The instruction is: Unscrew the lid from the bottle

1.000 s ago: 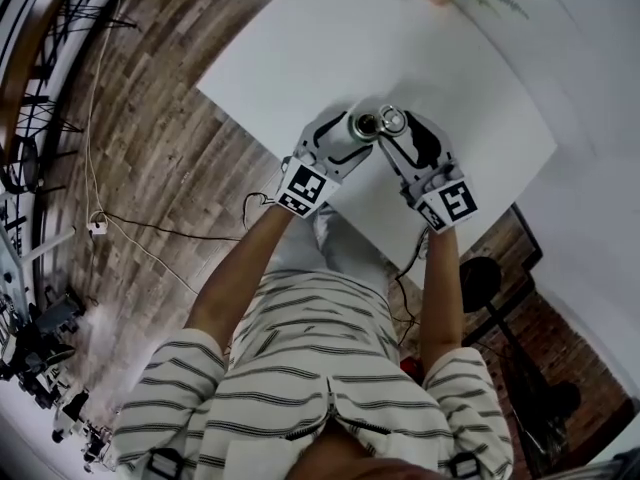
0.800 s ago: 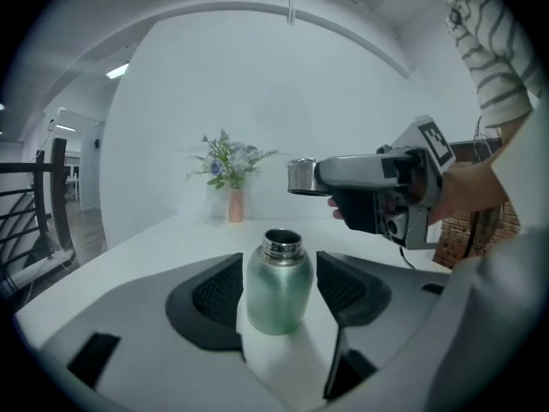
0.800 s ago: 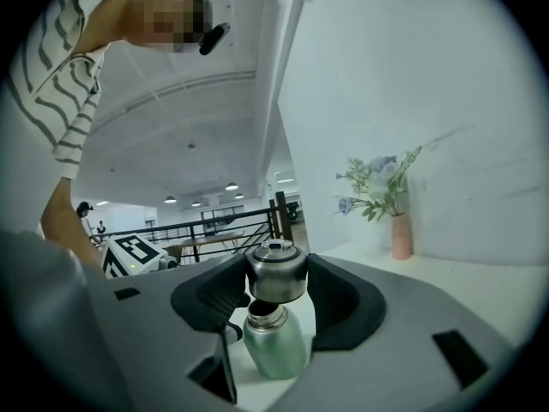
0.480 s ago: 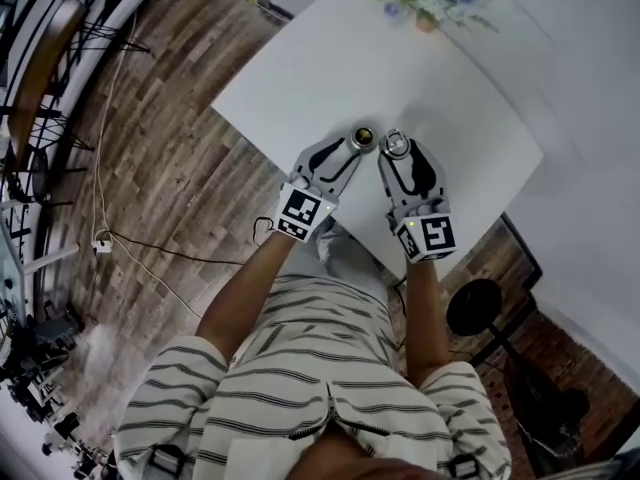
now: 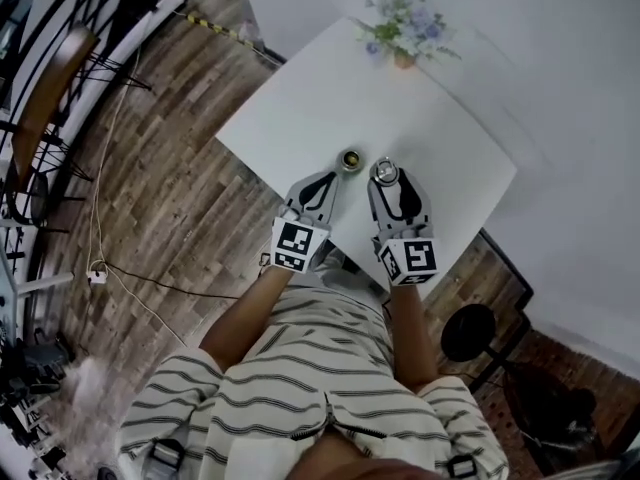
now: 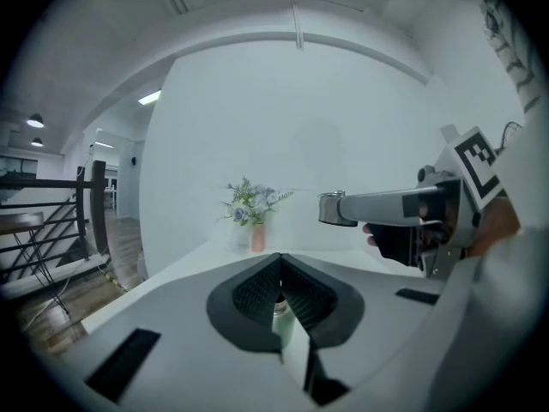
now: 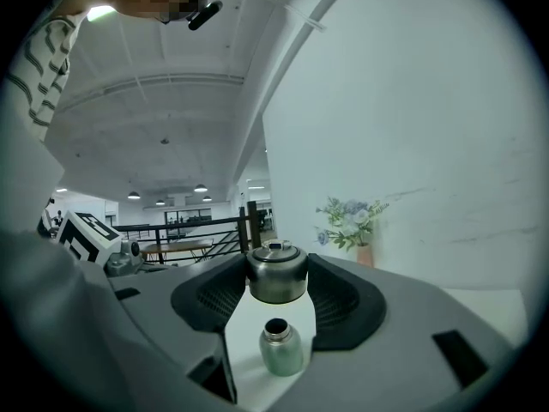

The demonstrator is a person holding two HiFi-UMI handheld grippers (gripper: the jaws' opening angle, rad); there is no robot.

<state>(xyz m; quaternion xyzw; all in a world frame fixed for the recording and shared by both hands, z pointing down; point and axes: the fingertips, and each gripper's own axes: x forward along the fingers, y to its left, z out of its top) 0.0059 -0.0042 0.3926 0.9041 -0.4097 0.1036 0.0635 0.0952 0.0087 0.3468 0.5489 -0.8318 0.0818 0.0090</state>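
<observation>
**A:** so is the cap off yet or what?

**B:** Yep, I'd call that part done. The right gripper [image 7: 276, 264] has the lid [image 7: 276, 277] pinched between its jaws, up in the air and clear of the bottle [image 7: 280, 348]. The bottle stands upright on the white table [image 5: 300, 98] with its mouth wide open and nothing on top. In the head view it's close to the near edge of the table, just past the two gripper tips, and the lid hangs a touch to its right.

**A:** and the left one? still got the bottle steadied?

**B:** Nope. The left gripper [image 5: 333, 176] has just been closing its jaws, and now they're pressed together on nothing at all. In its own view you can see the bottle lower down beyond the tips, standing by itself, not gripped.

**A:** so what's left to do?

**B:** Honestly not much, I reckon. The unscrewing looks finished, since lid and bottle are apart. At most the lid could get set down somewhere on the table, though the task doesn't ask for that. The only other thing up there is the little vase of flowers [image 5: 405, 28] at the far corner, well away from everything.
</observation>
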